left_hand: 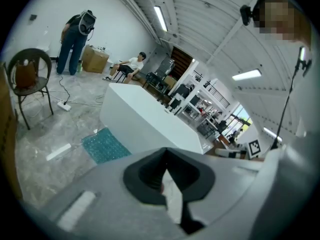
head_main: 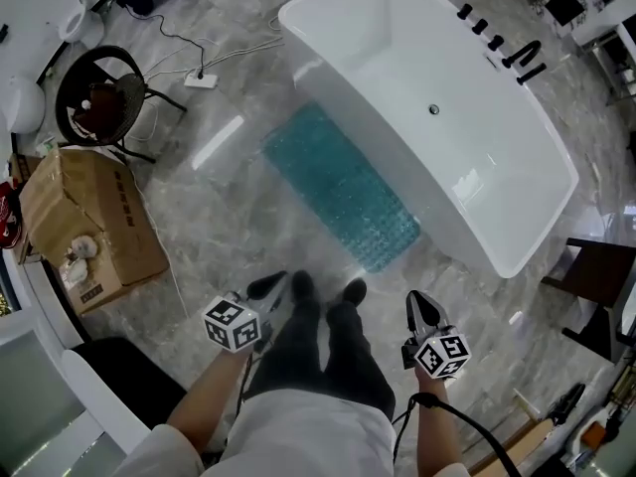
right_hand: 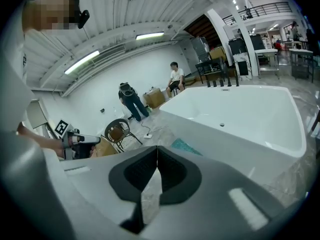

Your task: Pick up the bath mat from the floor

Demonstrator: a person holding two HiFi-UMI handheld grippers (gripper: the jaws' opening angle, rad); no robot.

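Right gripper point(head_main: 417, 301), bath mat point(head_main: 343, 189) lengthwise along bathtub point(head_main: 378, 48)

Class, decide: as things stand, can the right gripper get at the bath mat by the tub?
Probably not without a step forward: the right gripper, shut, is held beside the person's legs, short of the bath mat. Only floor lies between.

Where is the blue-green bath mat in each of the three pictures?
Head view: the bath mat is in the middle, lying along the left side of the bathtub.
Left gripper view: the bath mat is at the lower left, at the foot of the bathtub.
Right gripper view: only a small patch of the bath mat shows near the middle, just left of the bathtub.
Shared landmark: the white bathtub.
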